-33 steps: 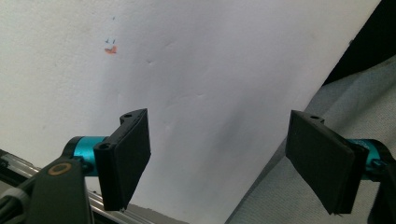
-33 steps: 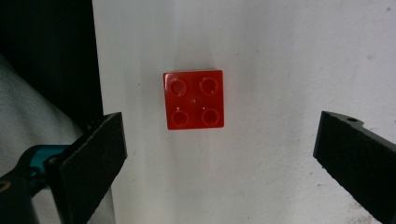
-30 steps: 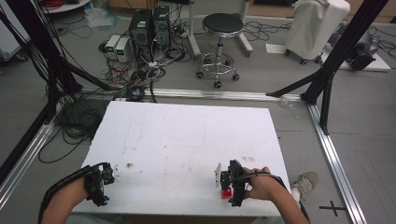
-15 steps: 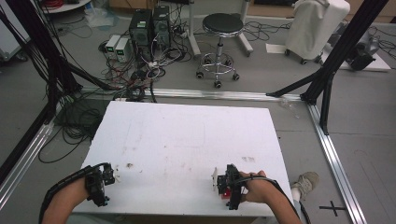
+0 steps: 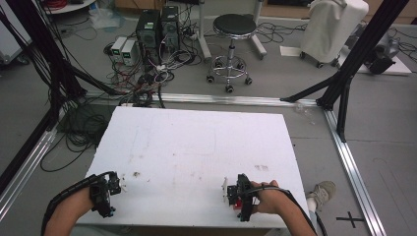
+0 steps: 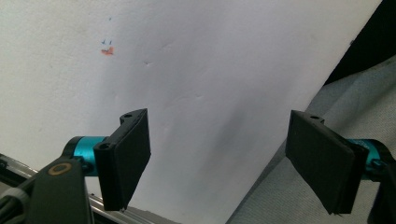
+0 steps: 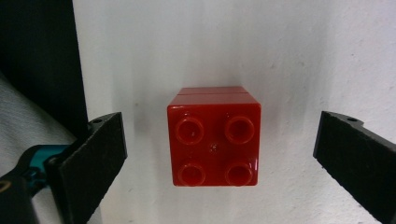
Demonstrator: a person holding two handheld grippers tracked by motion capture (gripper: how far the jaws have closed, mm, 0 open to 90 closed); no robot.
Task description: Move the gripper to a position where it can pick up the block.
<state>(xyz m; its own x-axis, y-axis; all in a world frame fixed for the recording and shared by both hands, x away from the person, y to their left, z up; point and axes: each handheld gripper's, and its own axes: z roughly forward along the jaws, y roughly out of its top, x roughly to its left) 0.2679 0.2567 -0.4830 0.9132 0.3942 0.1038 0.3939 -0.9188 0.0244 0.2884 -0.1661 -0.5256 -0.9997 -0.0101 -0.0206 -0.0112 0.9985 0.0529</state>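
White worktop [image 5: 196, 147] carries a red brick [image 7: 214, 135] between the spread right claw [image 7: 219, 158], untouched; left claw [image 6: 224, 158] spread, empty.

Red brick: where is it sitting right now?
The red brick lies on the white table near its front right edge, between the open jaws of the right gripper with a gap on each side; in the high view it peeks out beside that gripper.
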